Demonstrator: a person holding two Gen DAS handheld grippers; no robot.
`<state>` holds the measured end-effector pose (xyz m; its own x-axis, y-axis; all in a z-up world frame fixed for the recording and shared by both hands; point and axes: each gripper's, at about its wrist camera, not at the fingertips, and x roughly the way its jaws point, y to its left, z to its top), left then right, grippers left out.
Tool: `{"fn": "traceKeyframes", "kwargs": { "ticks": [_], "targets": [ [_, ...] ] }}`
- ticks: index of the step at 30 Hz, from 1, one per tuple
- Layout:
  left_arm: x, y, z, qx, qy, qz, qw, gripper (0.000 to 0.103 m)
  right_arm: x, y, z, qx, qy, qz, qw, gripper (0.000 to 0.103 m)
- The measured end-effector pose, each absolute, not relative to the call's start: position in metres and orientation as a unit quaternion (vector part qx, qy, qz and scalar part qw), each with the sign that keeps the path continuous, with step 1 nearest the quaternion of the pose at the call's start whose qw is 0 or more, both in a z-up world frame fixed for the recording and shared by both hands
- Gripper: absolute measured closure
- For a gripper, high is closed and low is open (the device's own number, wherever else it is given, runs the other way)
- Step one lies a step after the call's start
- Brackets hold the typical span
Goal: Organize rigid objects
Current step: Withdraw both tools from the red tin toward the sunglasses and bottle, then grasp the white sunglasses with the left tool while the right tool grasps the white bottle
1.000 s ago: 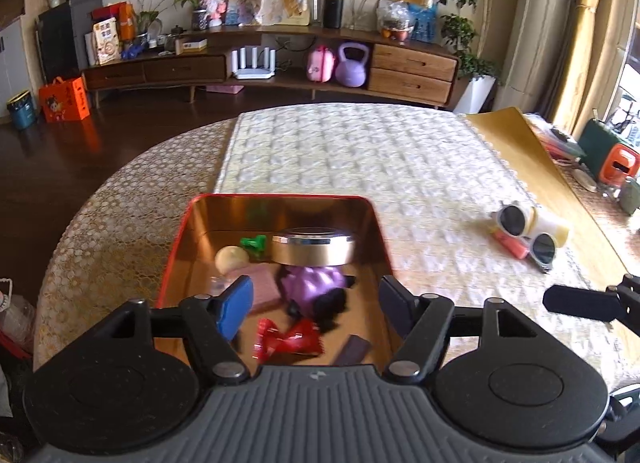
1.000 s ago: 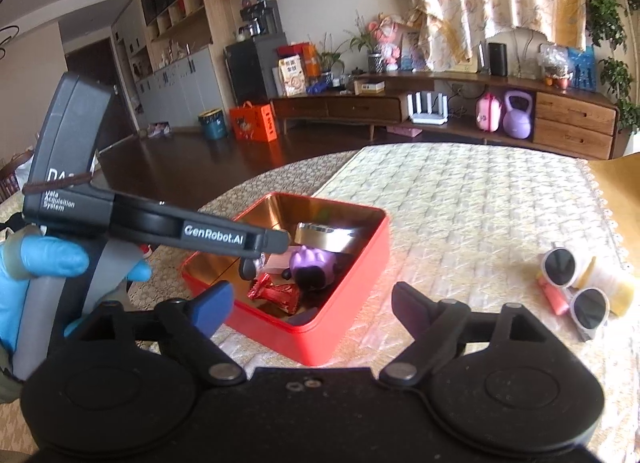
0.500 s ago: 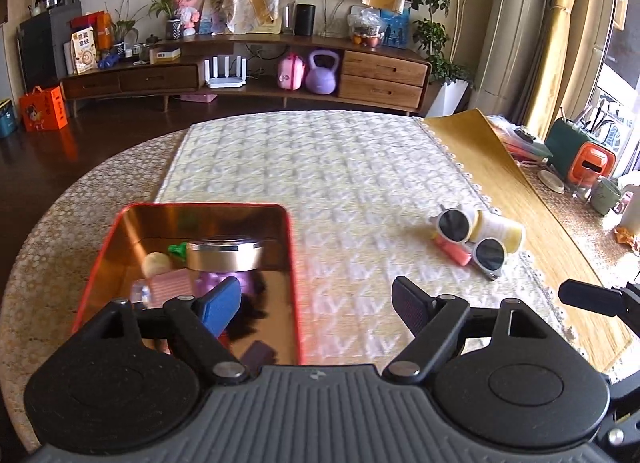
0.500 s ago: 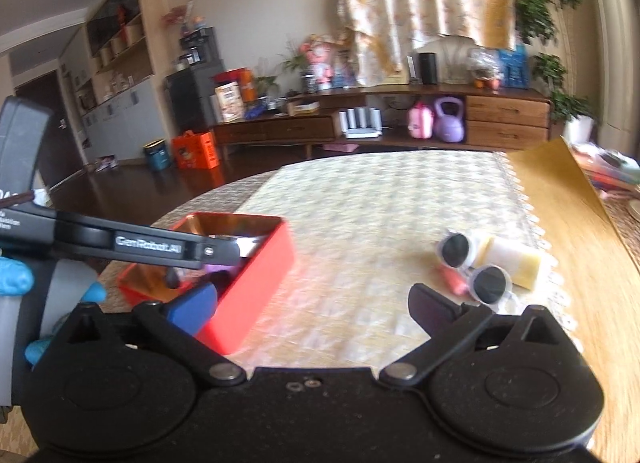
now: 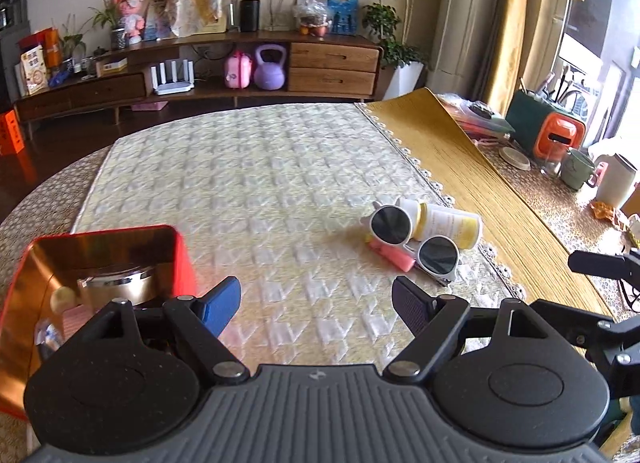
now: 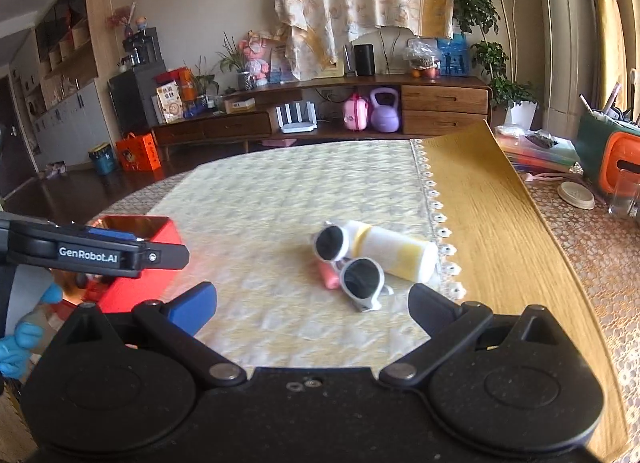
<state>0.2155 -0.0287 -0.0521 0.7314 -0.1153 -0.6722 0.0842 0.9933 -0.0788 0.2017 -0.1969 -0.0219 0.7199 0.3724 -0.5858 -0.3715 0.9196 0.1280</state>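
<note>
A red tin box [image 5: 180, 259] [image 6: 160, 233] with a gold inside sits on the cream tablecloth at the left; it holds a round silver tin [image 5: 116, 287] and several small items, mostly hidden by my left gripper. White sunglasses [image 5: 416, 237] [image 6: 354, 267] lie on the cloth beside a white-and-yellow bottle [image 5: 448, 225] [image 6: 392, 253] and a pink stick [image 5: 390, 255] [image 6: 330, 275]. My left gripper [image 5: 316, 303] is open and empty, between the box and the sunglasses. My right gripper [image 6: 312, 307] is open and empty, just short of the sunglasses.
A yellow wooden table strip [image 5: 460, 159] runs along the right. Beyond it stand an orange-and-green box [image 5: 556, 135], a green mug [image 5: 576, 169] and a white cup [image 5: 614, 181]. The left gripper's body [image 6: 96, 253] shows left in the right wrist view. A sideboard [image 5: 240, 75] stands across the room.
Both grippers have swung right, away from the red box and toward the sunglasses pile. Both stay open and empty.
</note>
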Motion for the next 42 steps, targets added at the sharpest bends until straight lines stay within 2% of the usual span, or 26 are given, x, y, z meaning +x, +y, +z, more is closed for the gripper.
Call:
{"fn": "traceKeyframes", "kwargs": {
  "ticks": [9,28,42],
  "targets": [
    [0.252,-0.067,-0.064,0.022,0.361,-0.088,0.928,0.02,0.254,-0.232,-0.031,-0.008,0.345,0.191,0.919,0.002],
    [0.322,-0.098,-0.11,0.057,0.375,-0.133,0.916,0.02,0.341,-0.232,-0.057,-0.081,0.386,0.228,0.89,0.015],
    [0.348,-0.103,-0.125,0.049,0.377,-0.154,0.912,0.02,0.373,-0.217,-0.073,-0.076,0.41,0.264,0.869,0.024]
  ]
}}
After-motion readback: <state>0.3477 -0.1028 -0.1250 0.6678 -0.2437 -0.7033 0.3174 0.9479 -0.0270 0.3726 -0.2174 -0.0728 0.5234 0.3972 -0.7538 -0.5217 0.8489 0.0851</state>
